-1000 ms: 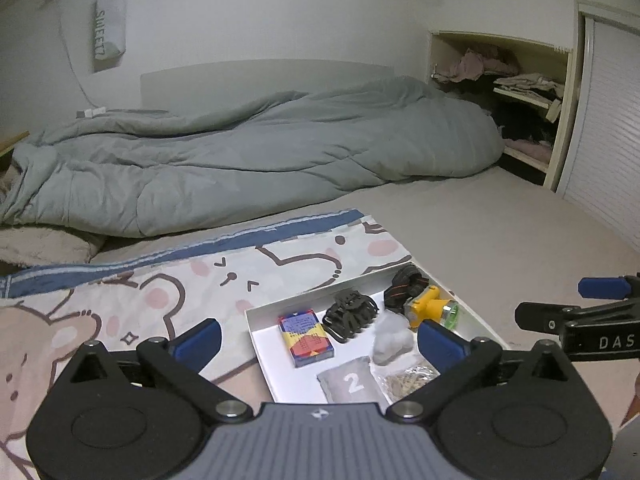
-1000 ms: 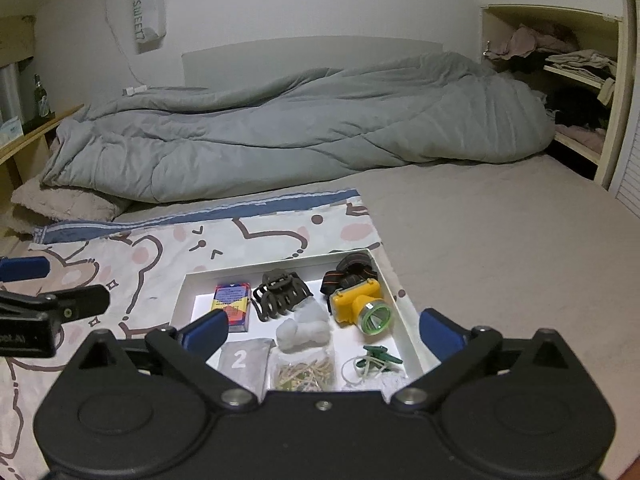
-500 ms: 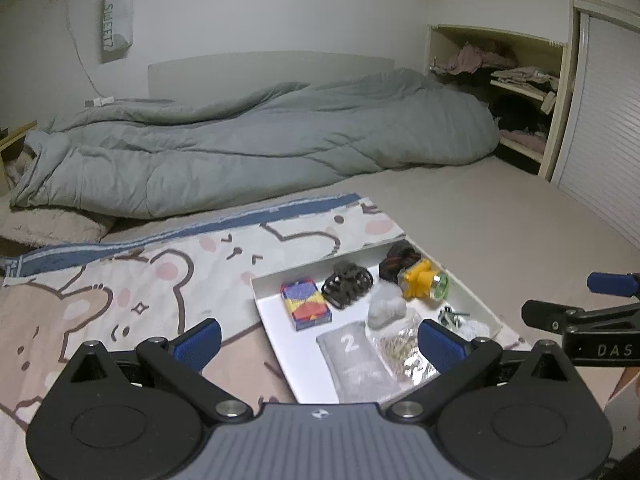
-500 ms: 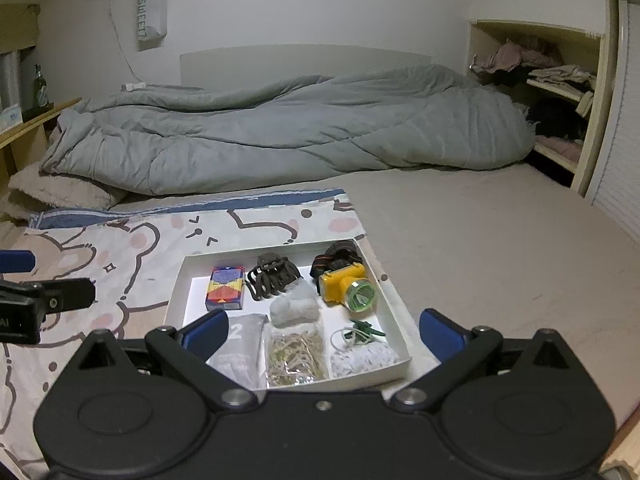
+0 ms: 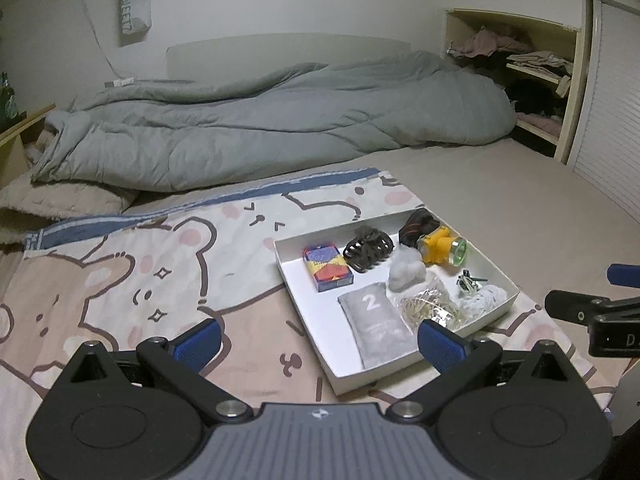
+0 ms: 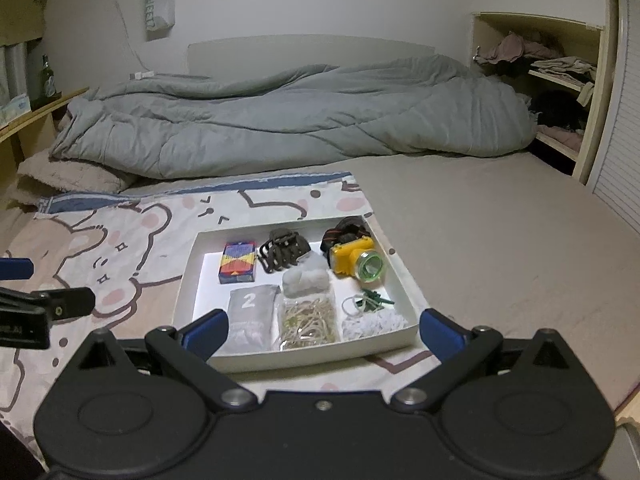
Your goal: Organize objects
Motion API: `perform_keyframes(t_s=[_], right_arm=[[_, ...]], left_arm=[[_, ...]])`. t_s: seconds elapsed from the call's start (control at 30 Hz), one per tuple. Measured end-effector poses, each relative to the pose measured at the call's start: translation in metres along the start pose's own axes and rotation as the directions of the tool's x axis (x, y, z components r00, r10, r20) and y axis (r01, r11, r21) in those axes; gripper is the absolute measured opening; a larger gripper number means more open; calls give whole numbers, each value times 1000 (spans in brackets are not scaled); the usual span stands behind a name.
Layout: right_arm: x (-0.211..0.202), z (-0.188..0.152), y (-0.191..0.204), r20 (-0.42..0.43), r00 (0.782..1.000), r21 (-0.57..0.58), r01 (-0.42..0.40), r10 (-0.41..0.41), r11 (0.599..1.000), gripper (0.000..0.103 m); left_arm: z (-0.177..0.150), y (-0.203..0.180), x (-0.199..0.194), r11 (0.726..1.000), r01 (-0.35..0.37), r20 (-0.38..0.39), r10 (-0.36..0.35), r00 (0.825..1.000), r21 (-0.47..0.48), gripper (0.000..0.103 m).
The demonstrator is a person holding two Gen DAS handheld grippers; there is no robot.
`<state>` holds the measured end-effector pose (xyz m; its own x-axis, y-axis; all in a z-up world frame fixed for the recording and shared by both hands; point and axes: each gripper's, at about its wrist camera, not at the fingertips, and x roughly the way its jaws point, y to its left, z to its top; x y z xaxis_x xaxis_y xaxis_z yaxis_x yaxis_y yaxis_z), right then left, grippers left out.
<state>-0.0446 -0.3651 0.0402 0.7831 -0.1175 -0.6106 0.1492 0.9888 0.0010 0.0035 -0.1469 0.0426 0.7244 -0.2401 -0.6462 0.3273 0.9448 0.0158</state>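
- Left gripper [image 5: 318,340] at the bottom of the left view, jaws wide open and holding nothing; its blue pads [image 5: 198,338] sit over the bear-print sheet [image 5: 160,280], the right pad just over the tray's near edge.
- Right gripper [image 6: 322,334] at the bottom of the right view, jaws also wide open and empty; the tray's near wall lies between its pads [image 6: 440,334].
- White tray [image 6: 296,356] lies on the sheet, lower centre in the right view; near row, left to right: grey pouch [image 6: 250,316] marked 2, bag of rubber bands [image 6: 308,322], white string [image 6: 374,326] with green ties [image 6: 374,300] just behind.
- Far row: colourful card box [image 6: 238,262], dark hair claw [image 6: 282,254], white wad [image 6: 306,276] touching the claw, yellow headlamp [image 6: 354,260] with its dark strap at the far right corner.
- Beyond the tray, bare mattress [image 6: 500,240] to the right; grey duvet [image 6: 300,116] heaped across mid-frame.
- At the back, white wall with a hanging pouch [image 6: 160,0] upper left; shelves [image 6: 560,80] of clothes upper right.
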Motion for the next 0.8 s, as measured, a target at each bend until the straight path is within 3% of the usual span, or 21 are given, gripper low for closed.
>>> perform_keyframes(t_s=[0.8], right_arm=[[8, -14, 9, -67, 997, -12, 39, -39, 999, 102]], left_arm=[[-17, 10, 12, 999, -46, -51, 45, 998, -11, 103]])
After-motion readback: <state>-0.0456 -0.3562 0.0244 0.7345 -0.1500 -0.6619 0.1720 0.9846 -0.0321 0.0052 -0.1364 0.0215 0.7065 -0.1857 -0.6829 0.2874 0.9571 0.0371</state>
